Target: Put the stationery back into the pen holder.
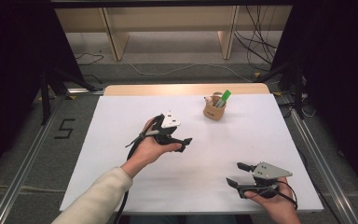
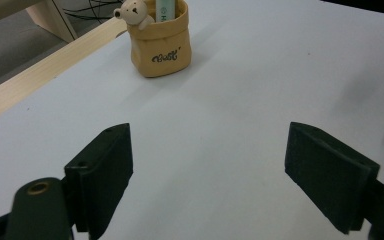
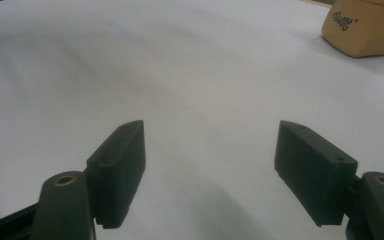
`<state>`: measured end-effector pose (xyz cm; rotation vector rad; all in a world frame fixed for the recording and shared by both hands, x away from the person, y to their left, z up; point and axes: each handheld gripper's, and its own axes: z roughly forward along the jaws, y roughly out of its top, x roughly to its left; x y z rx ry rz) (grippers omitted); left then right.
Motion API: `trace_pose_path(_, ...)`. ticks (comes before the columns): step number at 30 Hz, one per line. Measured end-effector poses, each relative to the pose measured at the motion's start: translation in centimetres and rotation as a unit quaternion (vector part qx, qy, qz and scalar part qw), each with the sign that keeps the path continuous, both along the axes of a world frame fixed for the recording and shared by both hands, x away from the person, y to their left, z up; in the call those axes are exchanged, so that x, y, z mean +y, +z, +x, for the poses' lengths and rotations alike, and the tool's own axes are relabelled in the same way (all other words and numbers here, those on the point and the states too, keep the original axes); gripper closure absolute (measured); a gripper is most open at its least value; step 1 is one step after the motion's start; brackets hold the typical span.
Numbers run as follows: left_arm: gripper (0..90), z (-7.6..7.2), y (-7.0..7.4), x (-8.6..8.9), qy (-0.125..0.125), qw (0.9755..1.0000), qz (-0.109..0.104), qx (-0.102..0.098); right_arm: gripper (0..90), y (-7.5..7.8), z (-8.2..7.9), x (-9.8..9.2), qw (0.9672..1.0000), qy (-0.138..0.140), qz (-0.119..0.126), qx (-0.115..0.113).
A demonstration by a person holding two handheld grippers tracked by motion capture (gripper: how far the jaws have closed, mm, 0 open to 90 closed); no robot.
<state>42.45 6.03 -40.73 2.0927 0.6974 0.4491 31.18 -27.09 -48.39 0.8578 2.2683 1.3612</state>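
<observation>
While both hands hover over the white table (image 1: 121, 186), neither gripper has hold of anything. The left gripper (image 1: 182, 142) sits near the middle of the table, a little left of centre, with its jaws pointing to the right. In the left gripper view its jaws stand wide apart with bare table between them, and the tan pouch (image 2: 161, 42) lies ahead, toward the far edge. The right gripper (image 1: 240, 174) is held at the near right corner of the table, jaws pointing left and spread well open; the right gripper view shows nothing between them.

The tan pouch (image 1: 214, 110) stands upright at the far side of the table, right of centre, well apart from both grippers. A green marker (image 1: 223, 98) sticks up out of it, and a small bear figure (image 2: 132, 11) peeks over its left rim. In the right gripper view the pouch (image 3: 365, 27) sits at the far right.
</observation>
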Motion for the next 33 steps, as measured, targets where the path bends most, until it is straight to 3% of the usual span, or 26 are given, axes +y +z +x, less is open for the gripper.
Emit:
trace_pose_path(18,19.2,-1.8,-0.5,1.9,-0.001,1.0000,0.009,0.002,29.2,0.0,0.1,0.0,1.0000,0.003,-0.004,-0.001)
trace_pose_path(33,19.2,-4.6,-2.5,4.8,0.004,0.9999,0.015,0.008,29.2,0.0,0.1,0.1,1.0000,0.002,-0.003,-0.001)
